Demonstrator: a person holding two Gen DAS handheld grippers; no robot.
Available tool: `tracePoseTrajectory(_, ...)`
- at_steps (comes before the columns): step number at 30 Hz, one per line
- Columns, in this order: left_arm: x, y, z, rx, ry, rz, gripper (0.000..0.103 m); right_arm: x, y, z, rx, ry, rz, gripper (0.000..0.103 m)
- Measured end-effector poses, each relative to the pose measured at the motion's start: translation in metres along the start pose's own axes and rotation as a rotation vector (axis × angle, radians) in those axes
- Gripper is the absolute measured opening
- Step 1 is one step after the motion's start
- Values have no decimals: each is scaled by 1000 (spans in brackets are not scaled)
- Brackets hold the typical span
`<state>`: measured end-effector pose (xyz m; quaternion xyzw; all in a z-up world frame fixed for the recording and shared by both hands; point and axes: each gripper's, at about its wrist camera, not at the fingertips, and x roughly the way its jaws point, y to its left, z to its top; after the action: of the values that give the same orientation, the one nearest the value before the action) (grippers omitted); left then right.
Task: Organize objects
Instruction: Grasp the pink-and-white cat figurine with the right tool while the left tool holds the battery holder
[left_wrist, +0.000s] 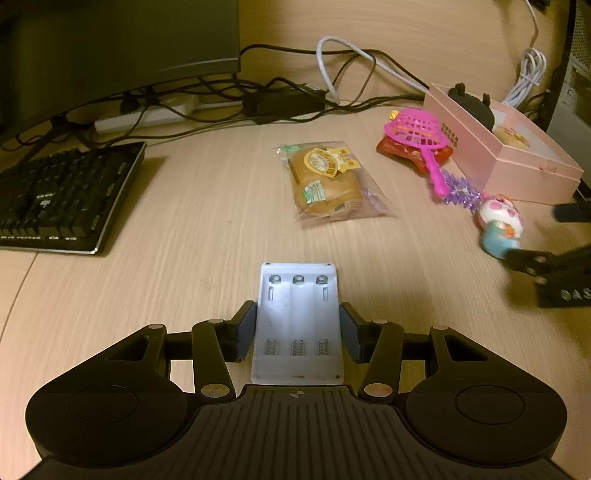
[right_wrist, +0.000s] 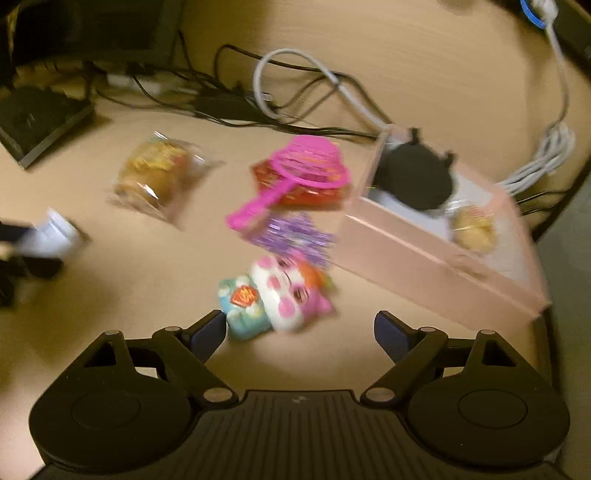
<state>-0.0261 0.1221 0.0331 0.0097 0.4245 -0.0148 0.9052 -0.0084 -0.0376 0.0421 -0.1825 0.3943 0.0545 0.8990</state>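
Observation:
My left gripper is shut on a white three-slot battery holder, its pads pressing both long sides just above the wooden desk. A wrapped bread pack lies ahead. To the right are a pink toy net on a red packet, purple tinsel and a pink-and-blue cat toy. My right gripper stands open just short of the cat toy, nothing between its pads. The pink box holds a black plush and a snack.
A black keyboard and a monitor fill the left side. Tangled black and white cables and a power strip run along the back. A coiled white cable lies behind the box.

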Motion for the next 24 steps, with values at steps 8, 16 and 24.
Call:
tracePoseTrajectory(8, -1, 1, -7, 9, -36, -6, 53, -8, -16, 5, 145, -1, 158, 88)
tracePoseTrajectory(16, -1, 2, -6, 25, -31, -14, 53, 24, -7, 25, 223, 47, 186, 49)
tracePoseTrajectory(24, -4, -1, -14, 22, -69, -2, 53, -44, -22, -7, 93, -29, 166, 48)
